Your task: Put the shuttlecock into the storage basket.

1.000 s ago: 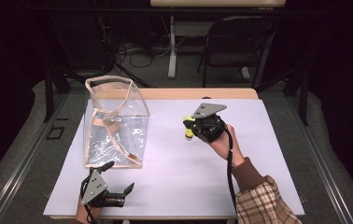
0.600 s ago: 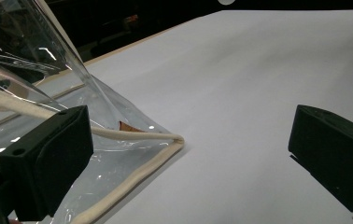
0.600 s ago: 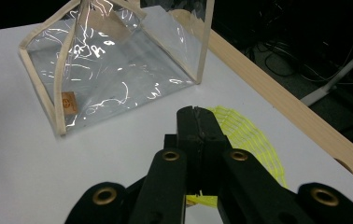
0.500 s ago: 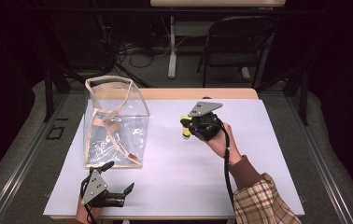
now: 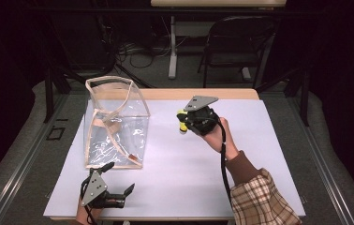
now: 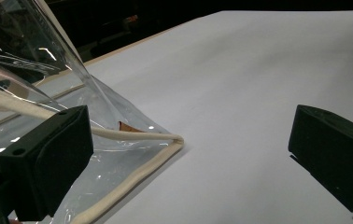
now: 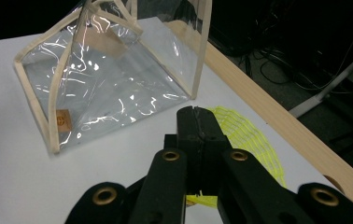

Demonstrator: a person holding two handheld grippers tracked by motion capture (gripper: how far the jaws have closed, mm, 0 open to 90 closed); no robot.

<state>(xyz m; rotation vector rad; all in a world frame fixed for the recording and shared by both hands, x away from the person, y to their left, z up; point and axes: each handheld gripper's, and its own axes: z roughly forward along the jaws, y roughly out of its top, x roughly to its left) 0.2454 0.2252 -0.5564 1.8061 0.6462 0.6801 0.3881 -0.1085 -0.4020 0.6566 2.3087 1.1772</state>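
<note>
Gripping yellow mesh [image 7: 247, 133], trailing rightward

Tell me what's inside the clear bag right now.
Through the clear bag only its own beige strap and a small brown label show; nothing else visible inside. The yellow mesh item is outside, pinched in the right gripper. Glare hides part of the floor.

A yellow mesh item [image 7: 244, 135] lies largely hidden behind the closed right gripper [image 7: 197, 122] at lower centre of the right gripper view; the clear bag [image 6: 39, 93] runs off the left gripper view's upper-left edge.
</note>
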